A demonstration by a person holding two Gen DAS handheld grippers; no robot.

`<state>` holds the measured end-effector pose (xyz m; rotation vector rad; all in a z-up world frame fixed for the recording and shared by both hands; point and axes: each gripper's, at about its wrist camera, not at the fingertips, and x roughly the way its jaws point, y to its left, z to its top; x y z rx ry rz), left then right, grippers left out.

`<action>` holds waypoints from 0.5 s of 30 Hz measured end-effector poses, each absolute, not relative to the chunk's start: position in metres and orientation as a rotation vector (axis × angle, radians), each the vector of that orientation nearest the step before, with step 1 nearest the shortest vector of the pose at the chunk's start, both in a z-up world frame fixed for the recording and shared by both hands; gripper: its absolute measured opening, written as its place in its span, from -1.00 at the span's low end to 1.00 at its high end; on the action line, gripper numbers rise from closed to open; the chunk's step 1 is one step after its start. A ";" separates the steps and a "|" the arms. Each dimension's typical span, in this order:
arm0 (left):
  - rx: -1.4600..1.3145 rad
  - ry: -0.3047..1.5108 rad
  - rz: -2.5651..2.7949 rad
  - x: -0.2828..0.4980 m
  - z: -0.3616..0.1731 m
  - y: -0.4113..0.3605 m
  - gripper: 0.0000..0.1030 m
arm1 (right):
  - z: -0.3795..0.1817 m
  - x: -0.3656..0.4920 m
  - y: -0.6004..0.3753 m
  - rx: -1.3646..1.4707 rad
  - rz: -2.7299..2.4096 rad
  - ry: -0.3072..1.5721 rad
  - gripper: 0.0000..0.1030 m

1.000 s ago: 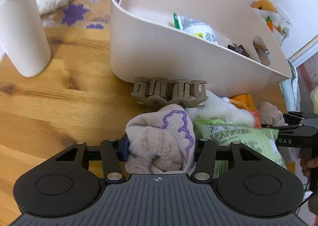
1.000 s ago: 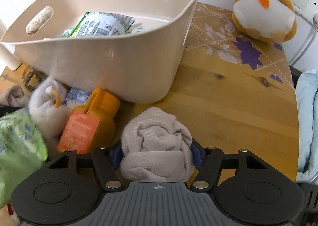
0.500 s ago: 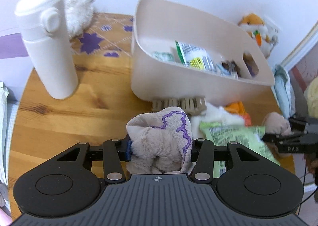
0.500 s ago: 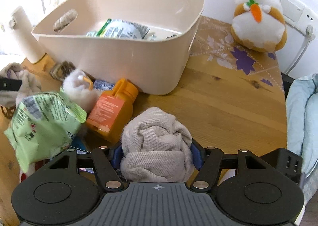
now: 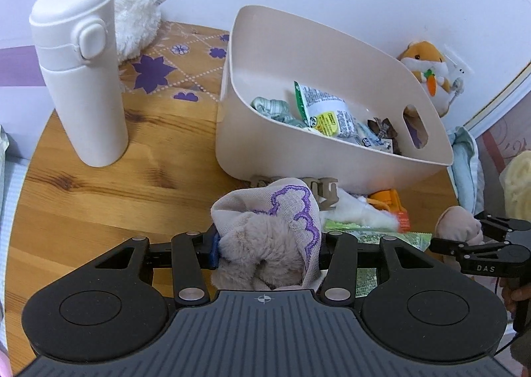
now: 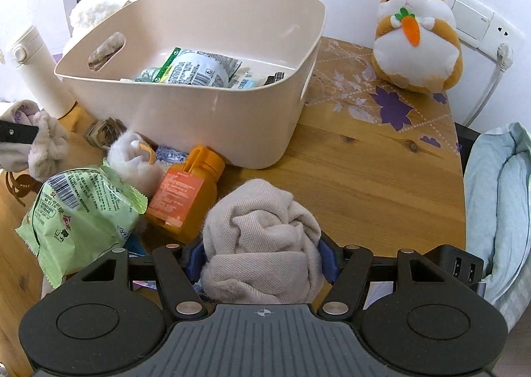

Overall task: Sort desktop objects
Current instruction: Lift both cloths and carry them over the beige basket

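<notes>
Wooden round table (image 6: pixel 381 171) against a white wall; beige bin (image 6: pixel 212 118) at upper centre holds packets. Left gripper (image 5: pixel 267 249) is clamped on a fuzzy sock (image 5: pixel 265 234) with purple stitching, low centre of its view. Right gripper (image 6: pixel 262 259) is clamped on a beige sock (image 6: pixel 259 241), low centre of its view. Green packet (image 6: pixel 83 207), orange bottle (image 6: pixel 186 191) and hair claw (image 6: pixel 103 133) lie before the bin, lower left. White flask (image 5: pixel 79 78) stands upper left; hamster plush (image 6: pixel 416 38) upper right.
</notes>
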<state>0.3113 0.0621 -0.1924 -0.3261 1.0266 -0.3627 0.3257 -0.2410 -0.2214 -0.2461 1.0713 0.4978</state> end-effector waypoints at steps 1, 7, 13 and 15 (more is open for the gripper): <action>-0.333 1.035 -0.366 0.312 -0.194 0.061 -0.07 | -0.223 0.325 -0.240 -0.248 0.498 1.072 0.20; -0.359 1.085 -0.339 0.312 -0.208 0.055 0.02 | -0.224 0.325 -0.239 -0.250 0.499 1.076 0.20; -0.357 0.891 -0.348 0.293 -0.189 0.053 -0.37 | -0.224 0.323 -0.238 -0.253 0.502 1.073 0.20; -0.256 0.840 -0.334 0.289 -0.187 0.046 -0.41 | -0.223 0.322 -0.239 -0.249 0.503 1.070 0.20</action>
